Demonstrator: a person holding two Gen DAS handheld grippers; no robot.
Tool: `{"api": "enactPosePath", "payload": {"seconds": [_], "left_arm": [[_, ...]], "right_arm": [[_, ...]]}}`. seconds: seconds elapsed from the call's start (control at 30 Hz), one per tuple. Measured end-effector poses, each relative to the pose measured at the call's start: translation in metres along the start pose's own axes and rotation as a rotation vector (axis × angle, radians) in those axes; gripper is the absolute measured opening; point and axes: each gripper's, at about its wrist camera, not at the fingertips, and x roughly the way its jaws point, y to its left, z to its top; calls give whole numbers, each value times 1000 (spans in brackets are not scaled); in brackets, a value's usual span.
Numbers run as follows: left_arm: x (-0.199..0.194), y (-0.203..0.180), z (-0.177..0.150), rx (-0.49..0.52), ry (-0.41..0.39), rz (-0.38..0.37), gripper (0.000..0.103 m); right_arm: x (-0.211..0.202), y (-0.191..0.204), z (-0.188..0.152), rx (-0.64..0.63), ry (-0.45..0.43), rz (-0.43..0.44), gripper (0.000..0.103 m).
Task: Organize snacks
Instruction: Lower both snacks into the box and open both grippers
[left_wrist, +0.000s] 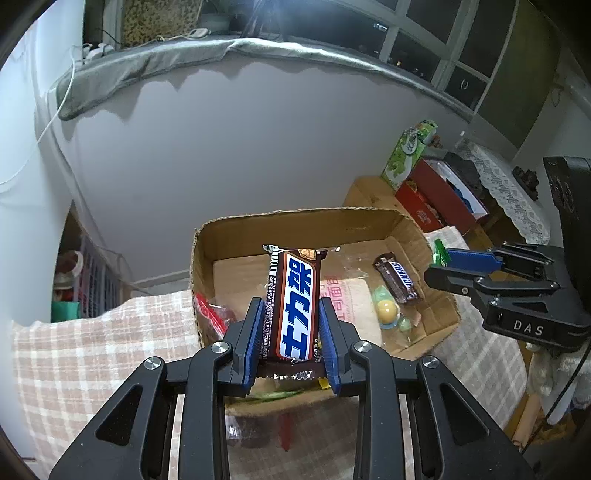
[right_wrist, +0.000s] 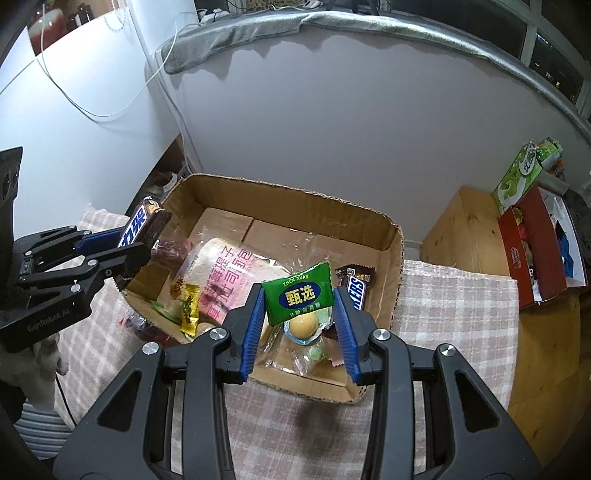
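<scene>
My left gripper is shut on a brown Snickers bar held upright above the near wall of the open cardboard box. The right wrist view shows that same left gripper at the box's left rim with the bar. My right gripper is shut on a green candy packet, hanging over the box's near right part. The right gripper also shows at the right of the left wrist view. In the box lie a second Snickers bar, a bread bag and small wrapped sweets.
The box rests on a checked cloth. A wooden surface to the right carries a red box and a green tissue pack. A pale wall stands right behind the box. A yellow candy lies inside the box.
</scene>
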Motion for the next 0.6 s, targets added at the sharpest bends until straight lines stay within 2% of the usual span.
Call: {"api": "enactPosePath", "payload": {"seconds": [0.33, 0.37, 0.4, 0.47, 0.53, 0.6], "left_arm": [[10, -6, 1, 14, 27, -5, 27], [10, -7, 1, 13, 29, -4, 29], [11, -7, 2, 11, 34, -7, 39], [12, -8, 3, 10, 36, -4, 54], [12, -9, 4, 13, 34, 7, 56], [11, -9, 4, 11, 35, 13, 56]], "right_arm": [[13, -6, -1, 14, 29, -3, 41], [13, -7, -1, 11, 29, -5, 45], [13, -7, -1, 8, 27, -7, 49], [11, -6, -1, -1, 20, -12, 72], [9, -4, -2, -8, 11, -15, 82], [8, -3, -2, -15, 12, -28, 86]]}}
